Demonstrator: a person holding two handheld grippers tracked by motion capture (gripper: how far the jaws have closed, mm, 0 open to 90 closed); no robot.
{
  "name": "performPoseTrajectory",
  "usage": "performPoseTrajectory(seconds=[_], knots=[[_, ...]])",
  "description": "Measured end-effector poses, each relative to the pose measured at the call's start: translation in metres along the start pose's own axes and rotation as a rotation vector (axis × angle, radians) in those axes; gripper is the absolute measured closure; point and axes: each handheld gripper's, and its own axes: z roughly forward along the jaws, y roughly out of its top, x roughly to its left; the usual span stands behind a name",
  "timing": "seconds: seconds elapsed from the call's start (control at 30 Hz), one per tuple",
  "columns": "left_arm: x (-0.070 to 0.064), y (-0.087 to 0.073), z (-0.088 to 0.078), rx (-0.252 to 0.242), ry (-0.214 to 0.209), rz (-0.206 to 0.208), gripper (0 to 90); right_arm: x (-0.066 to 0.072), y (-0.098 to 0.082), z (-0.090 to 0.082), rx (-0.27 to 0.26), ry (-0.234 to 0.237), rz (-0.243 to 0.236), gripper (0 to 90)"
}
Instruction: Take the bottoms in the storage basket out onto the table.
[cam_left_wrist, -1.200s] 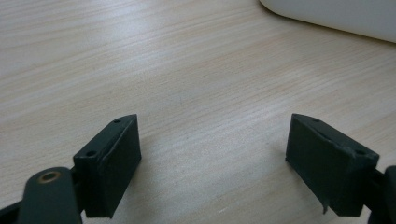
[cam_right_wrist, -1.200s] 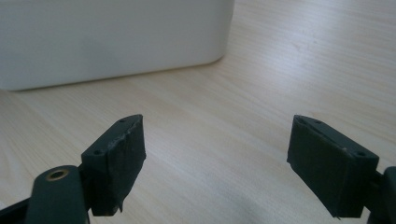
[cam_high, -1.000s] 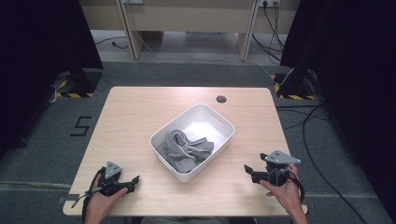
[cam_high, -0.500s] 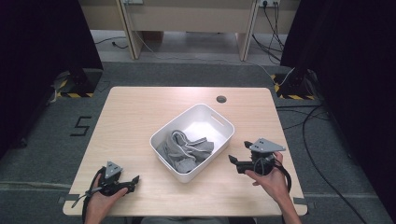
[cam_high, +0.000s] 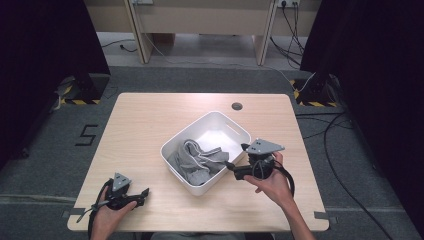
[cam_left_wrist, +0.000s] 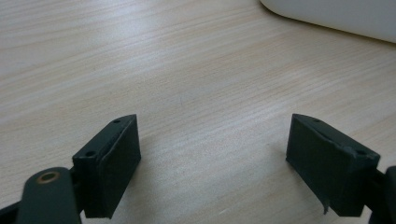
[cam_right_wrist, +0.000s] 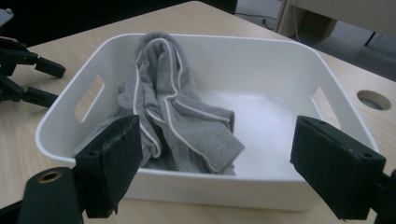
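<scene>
High view. Item: white bin, set at an angle near the middle of the desk, within reach of both my hands. Contents: one grey garment with pale piping, bunched toward the near-left end of the bin, the far end bare. My right claw is held at the bin's right-hand wall, tips at the rim and aimed at the cloth; I judge it is placed so for a reach in. The garment lies just beyond those tips, to their left. My left claw rests low on the desk near its front-left corner, well apart from the bin, parked out of the way.

Left gripper view. Item: my left claw, jaws spread wide with bare desk between them, nothing gripped. The bin's white wall sits at the upper right, apart from the jaws.

Right gripper view. Item: my right claw, jaws wide apart and empty, level with the bin's near wall, straddling it in line of sight. The garment lies inside, just past that wall, left of centre between the jaws, draped up against the far-left corner. To my judgement the wide spread suits taking a thick fold of cloth.
</scene>
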Motion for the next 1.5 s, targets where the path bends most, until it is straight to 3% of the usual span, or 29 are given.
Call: performPoseTrajectory(seconds=[0.37,0.5,0.77,1.0,1.03,1.2,1.33,1.43,1.5], knots=[[0.0,0.0,0.0,0.0,0.0,0.0,16.5,0.013,0.023,0.023,-0.001,0.051,-0.041,17.9],[0.0,0.0,0.0,0.0,0.0,0.0,16.5,0.019,0.04,0.041,0.012,0.079,-0.068,18.5],[0.0,0.0,0.0,0.0,0.0,-0.001,16.5,0.025,0.054,0.067,0.039,0.131,-0.089,19.2],[0.0,0.0,0.0,0.0,0.0,-0.001,16.5,0.03,0.06,0.095,0.099,0.156,-0.104,17.5],[0.0,0.0,0.0,0.0,0.0,-0.001,16.5,0.03,0.059,0.105,0.118,0.187,-0.096,16.5],[0.0,0.0,0.0,0.0,0.0,-0.002,16.5,0.026,0.055,0.125,0.165,0.185,-0.08,16.5],[0.0,0.0,0.0,0.0,0.0,-0.002,16.5,0.025,0.053,0.132,0.184,0.189,-0.075,16.5],[0.0,0.0,0.0,0.0,0.0,-0.002,16.5,0.026,0.052,0.139,0.244,0.192,-0.082,16.0],[0.0,0.0,0.0,0.001,0.0,-0.001,16.5,0.026,0.052,0.14,0.253,0.197,-0.087,16.3]])
